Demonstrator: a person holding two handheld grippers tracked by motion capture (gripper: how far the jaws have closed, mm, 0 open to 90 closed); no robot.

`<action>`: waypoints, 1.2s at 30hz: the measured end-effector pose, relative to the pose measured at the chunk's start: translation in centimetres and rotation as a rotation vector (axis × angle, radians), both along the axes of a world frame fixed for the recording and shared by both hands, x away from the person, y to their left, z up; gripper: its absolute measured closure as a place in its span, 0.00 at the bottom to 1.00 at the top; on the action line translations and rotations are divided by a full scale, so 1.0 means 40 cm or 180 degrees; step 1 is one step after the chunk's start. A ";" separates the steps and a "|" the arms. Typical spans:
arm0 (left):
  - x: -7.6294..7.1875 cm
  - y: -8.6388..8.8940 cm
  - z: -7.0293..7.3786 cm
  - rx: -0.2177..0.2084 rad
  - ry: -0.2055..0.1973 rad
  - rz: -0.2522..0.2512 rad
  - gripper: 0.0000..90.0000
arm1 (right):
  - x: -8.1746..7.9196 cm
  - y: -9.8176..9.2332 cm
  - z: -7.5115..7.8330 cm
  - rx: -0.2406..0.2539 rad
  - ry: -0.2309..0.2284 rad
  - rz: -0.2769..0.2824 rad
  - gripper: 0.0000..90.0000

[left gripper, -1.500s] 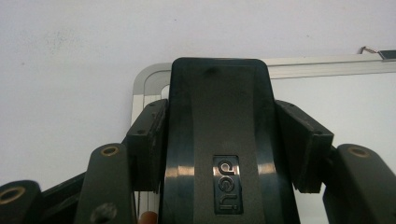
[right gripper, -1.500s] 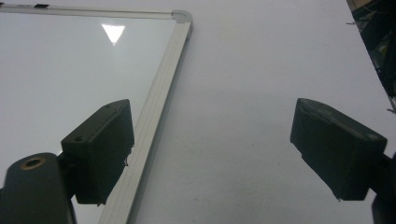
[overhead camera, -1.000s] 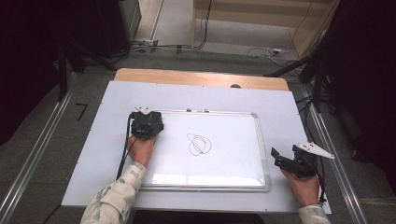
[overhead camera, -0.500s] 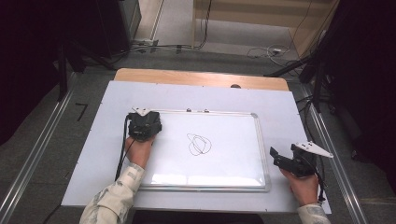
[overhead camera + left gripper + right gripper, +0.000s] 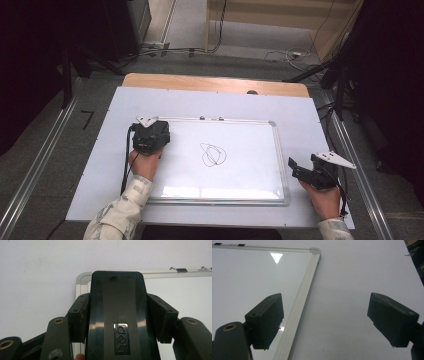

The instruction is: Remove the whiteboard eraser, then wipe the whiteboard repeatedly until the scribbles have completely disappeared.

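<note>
A whiteboard (image 5: 250, 172) with a silver frame lies flat on the table, a black scribble (image 5: 212, 154) near its middle. My left gripper (image 5: 150, 135) hovers over the board's far left corner (image 5: 81, 280). Its jaws are shut on the two sides of a black eraser (image 5: 117, 315) with a small silver logo plate. My right gripper (image 5: 296, 171) rests off the board's right edge, low over the table. In the right gripper view its jaws (image 5: 329, 320) stand wide open with nothing between them, the left one over the board's frame (image 5: 304, 287).
The table top (image 5: 300, 115) is covered in white, with a wooden strip (image 5: 215, 82) along its far edge. Two small clips (image 5: 210, 118) sit on the board's top rail. Metal rails (image 5: 350, 150) run along both sides of the table, and cables lie on the floor beyond.
My left gripper with the eraser has shifted slightly to the left and toward the person. The right gripper has stayed put.
</note>
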State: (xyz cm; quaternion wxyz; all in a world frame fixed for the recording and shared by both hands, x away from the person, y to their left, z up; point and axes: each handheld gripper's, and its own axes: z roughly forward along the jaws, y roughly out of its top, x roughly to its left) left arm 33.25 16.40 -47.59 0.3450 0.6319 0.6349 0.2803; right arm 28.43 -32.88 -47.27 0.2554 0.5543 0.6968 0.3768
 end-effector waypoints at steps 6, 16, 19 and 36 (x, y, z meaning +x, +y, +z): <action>-0.011 0.004 0.005 -0.0017 -0.0013 0.0002 0.45 | 0.000 -0.001 0.000 0.0006 -0.0001 -0.0002 0.14; -0.030 -0.007 0.014 -0.0046 -0.0039 -0.0070 0.45 | -0.002 -0.002 0.002 0.0003 -0.0015 -0.0002 0.14; -0.033 -0.012 0.015 -0.0059 -0.0037 -0.0100 0.45 | -0.002 -0.001 0.002 0.0008 -0.0013 -0.0002 0.14; -0.022 -0.074 -0.002 -0.0071 -0.0011 -0.0361 0.45 | -0.002 -0.003 0.002 -0.0006 -0.0023 -0.0008 0.14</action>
